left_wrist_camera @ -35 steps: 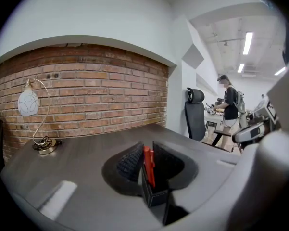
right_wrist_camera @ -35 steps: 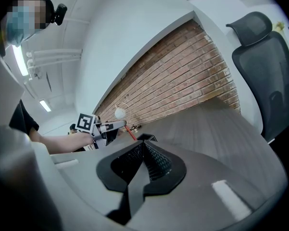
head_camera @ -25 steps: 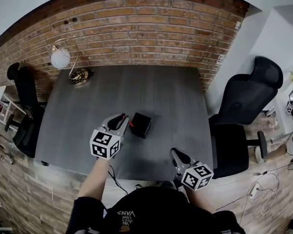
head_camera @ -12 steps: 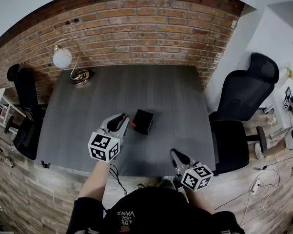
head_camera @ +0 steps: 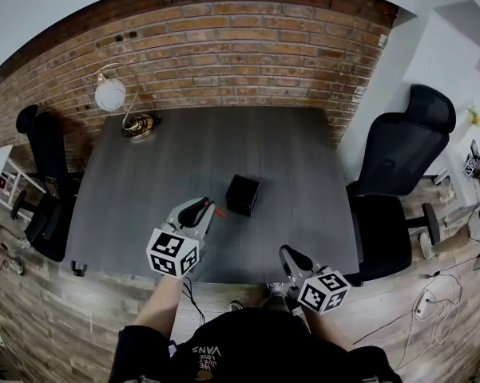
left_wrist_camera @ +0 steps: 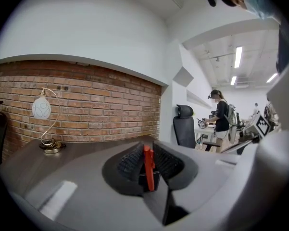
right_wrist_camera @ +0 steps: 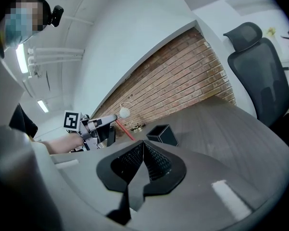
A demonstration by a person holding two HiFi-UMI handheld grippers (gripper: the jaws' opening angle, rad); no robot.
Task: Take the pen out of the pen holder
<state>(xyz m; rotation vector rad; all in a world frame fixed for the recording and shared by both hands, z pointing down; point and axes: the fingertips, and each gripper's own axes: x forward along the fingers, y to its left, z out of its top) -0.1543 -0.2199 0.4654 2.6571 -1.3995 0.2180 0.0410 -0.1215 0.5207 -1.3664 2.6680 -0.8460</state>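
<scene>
A red pen is clamped in my left gripper, which is shut on it just left of the black square pen holder. The pen hangs clear of the holder, above the grey table. In the left gripper view the pen stands upright between the two pads. My right gripper hovers at the table's near edge with its jaws shut and empty. From the right gripper view I see the holder, the left gripper and the pen slanting off its tip.
A lamp with a white globe and brass base stands at the table's far left corner. A black office chair sits to the right, another to the left. A person stands in the background room.
My left gripper has drawn back from the holder toward the table's near edge, carrying the red pen, so the gap between pen and holder has grown. The right gripper has barely shifted.
</scene>
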